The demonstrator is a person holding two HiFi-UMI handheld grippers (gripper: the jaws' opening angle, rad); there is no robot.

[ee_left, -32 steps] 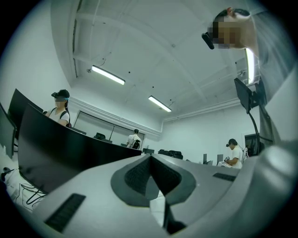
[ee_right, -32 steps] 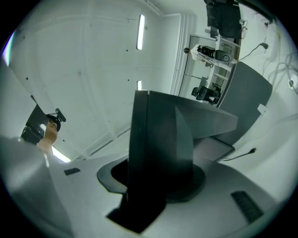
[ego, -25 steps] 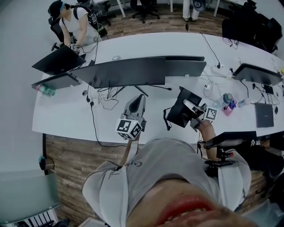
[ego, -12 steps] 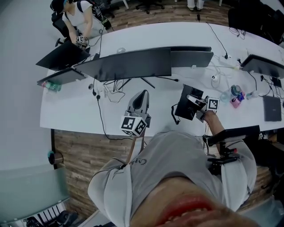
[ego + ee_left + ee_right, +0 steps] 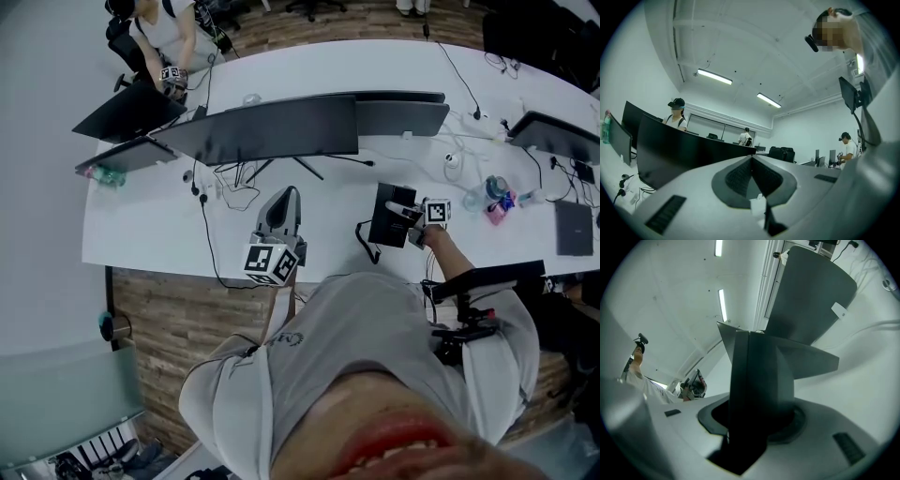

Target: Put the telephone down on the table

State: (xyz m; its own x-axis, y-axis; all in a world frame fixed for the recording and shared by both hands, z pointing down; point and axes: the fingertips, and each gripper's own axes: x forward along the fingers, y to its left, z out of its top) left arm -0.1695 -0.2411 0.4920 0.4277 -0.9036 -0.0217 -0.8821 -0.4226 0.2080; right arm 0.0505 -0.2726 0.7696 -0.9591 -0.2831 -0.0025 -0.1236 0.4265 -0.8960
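My right tongs (image 5: 401, 210) grip the black slab-shaped plastic telephone (image 5: 381, 223) edgewise by the white tabletop (image 5: 141, 234), left tongs (image 5: 284, 196) closed and empty; early release risks toppling it.

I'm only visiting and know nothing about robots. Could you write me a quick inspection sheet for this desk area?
Surface: long white table.
Job's things: black telephone held over the table; whether it touches the table cannot be told.
Clutter: monitors, green bottle, closed laptop.
Grippers: right gripper has its fingers shut on the telephone; left gripper is shut and empty.
Cables: black cable running off the front edge; white cables further back.
Surroundings: wood floor; another person at the far side.
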